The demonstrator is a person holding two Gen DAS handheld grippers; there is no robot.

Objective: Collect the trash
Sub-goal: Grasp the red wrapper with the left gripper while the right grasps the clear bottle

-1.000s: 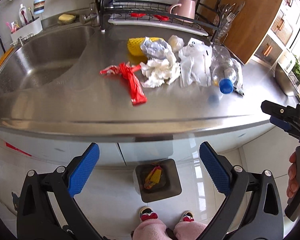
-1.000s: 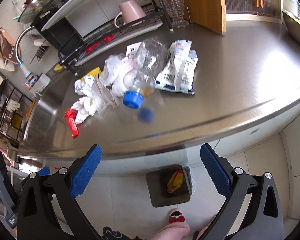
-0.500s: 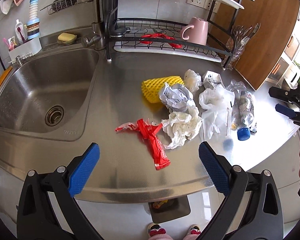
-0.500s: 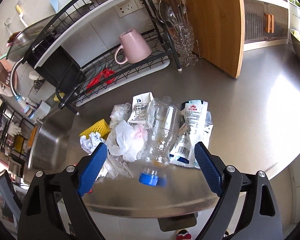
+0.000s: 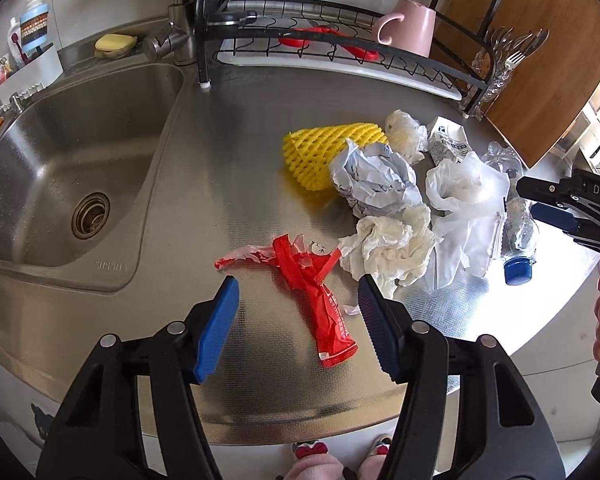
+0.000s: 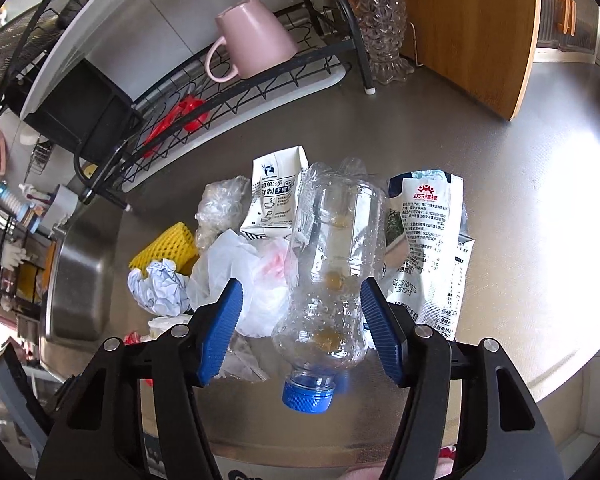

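Steel bench (image 5: 228, 152) lies under both my claws, with the trash heaped to the right of the sink (image 5: 72, 168). My left claw (image 5: 298, 320) is closing, its blue pads either side of the red wrapper (image 5: 316, 292), which lies flat on the bench; the pads are clear of it, so nothing is gripped there. My right claw (image 6: 300, 320) is closing too, with the clear plastic bottle (image 6: 332, 272) lying between its pads, blue cap (image 6: 308, 394) toward me; I see a gap on the left pad's side and the right pad is just beside the bottle's wall, so I count it as not yet clenched. Beside the bottle on its right lies a printed snack bag (image 6: 428, 248), behind it a white carton (image 6: 274, 200), and to its left a thin white plastic bag (image 6: 244, 280). Further left are crumpled grey paper (image 5: 374, 178), a yellow foam net (image 5: 324, 152) and a wad of white tissue (image 5: 388, 244), all touching in one pile. A pink mug (image 6: 248, 40) stands upside down on the dish rack (image 5: 340, 56) behind.
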